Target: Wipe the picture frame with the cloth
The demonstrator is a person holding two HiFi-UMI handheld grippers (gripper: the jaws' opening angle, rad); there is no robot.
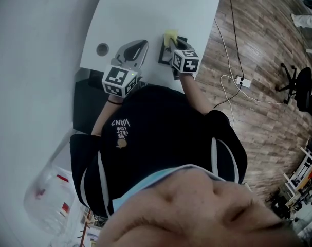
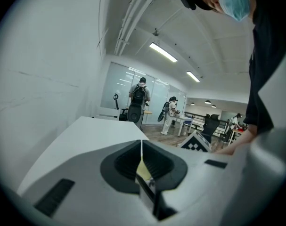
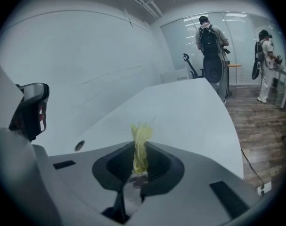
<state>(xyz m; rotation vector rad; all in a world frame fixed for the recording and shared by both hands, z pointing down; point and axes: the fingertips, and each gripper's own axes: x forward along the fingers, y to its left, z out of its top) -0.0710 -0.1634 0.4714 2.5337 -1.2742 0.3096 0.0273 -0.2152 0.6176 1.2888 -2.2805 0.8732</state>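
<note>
My right tool (image 3: 138, 157) clamped the cloth (image 3: 141, 135); my left tool (image 2: 142, 157) was closed, empty. Flat, light strokes toward twelve o'clock suited the picture frame (image 1: 164, 53).

— Cloth (image 3: 140, 147)?
— Pale yellow, plain. Same yellow in the head view, bright against the black picture frame (image 1: 163, 54).
— And the right gripper (image 3: 139, 150)?
— Light grey shell, dark grey ribbed pads. Same on the left gripper (image 2: 142, 149), plus a pale yellowish sliver between the pads. On both, cubes with black-and-white square markers.
— Table (image 1: 145, 9)?
— Plain white, with one grey round grommet (image 1: 102, 49) near the left edge.
— Floor (image 1: 258, 40), to the right?
— Brown wood-grain planks, crossed by a white cable (image 1: 223, 44). Farther right, a black office chair (image 1: 302, 89).
— Shirt (image 1: 161, 133)?
— Black, with white piping at the shoulders and white lettering on the chest.
</note>
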